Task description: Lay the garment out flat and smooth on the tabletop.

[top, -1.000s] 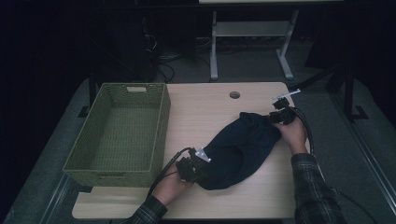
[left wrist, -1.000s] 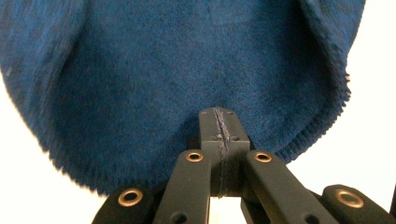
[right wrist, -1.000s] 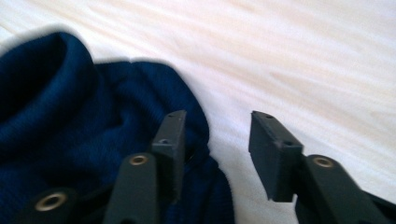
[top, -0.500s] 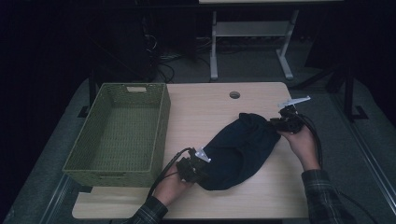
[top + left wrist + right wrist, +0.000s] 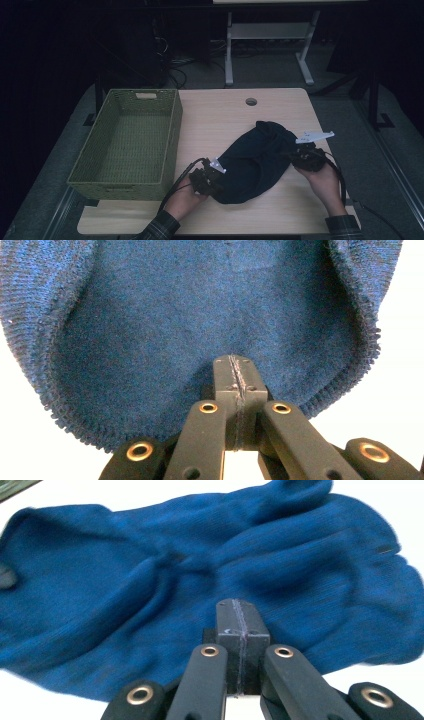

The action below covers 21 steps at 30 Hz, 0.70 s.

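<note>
Right gripper (image 5: 301, 156) has just closed on the blue knit garment's (image 5: 255, 160) edge, having shifted nearer; left gripper (image 5: 212, 184) stays clamped opposite. Ready to lift.

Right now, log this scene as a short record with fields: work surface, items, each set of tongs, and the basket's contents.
surface: light wooden table
garment: dark blue knit cloth, bunched, lying on the table to the right of the basket
container: green woven basket at the table's left, nothing visible inside
left tongs: jaws shut, at the cloth's near-left edge
right tongs: jaws have just been closing, now shut, at the cloth's right edge; a pinch on the cloth cannot be confirmed
</note>
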Motion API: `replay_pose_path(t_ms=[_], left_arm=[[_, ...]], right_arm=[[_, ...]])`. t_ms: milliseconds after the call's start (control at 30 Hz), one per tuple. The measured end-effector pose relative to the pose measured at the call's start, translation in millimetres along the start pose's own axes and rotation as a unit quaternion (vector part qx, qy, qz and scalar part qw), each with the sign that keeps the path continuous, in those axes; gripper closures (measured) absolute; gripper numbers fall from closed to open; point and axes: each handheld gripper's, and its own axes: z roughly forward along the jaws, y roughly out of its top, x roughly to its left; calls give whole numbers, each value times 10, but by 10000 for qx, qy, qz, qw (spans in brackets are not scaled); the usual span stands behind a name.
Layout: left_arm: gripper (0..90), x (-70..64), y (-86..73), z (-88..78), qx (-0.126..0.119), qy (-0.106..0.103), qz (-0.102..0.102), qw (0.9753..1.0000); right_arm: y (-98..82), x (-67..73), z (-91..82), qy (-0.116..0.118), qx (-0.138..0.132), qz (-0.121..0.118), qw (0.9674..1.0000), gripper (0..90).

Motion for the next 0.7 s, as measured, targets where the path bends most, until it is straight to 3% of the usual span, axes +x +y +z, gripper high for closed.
replay_pose_path(t_ms=[267, 467, 533, 700], left_arm=[[899, 1, -3, 0, -17, -28, -42, 10000], [899, 9, -1, 3, -25, -69, -83, 9999], [899, 9, -2, 3, -30, -68, -91, 9999], [899, 9, -4, 2, -34, -69, -69, 9999]], right_arm=[[-132, 289, -18, 230, 43, -174, 9996, 898], [-296, 427, 18, 470, 45, -64, 9989, 898], [-337, 475, 31, 572, 59, 86, 9983, 898], [-394, 573, 122, 491, 78, -22, 9988, 898]])
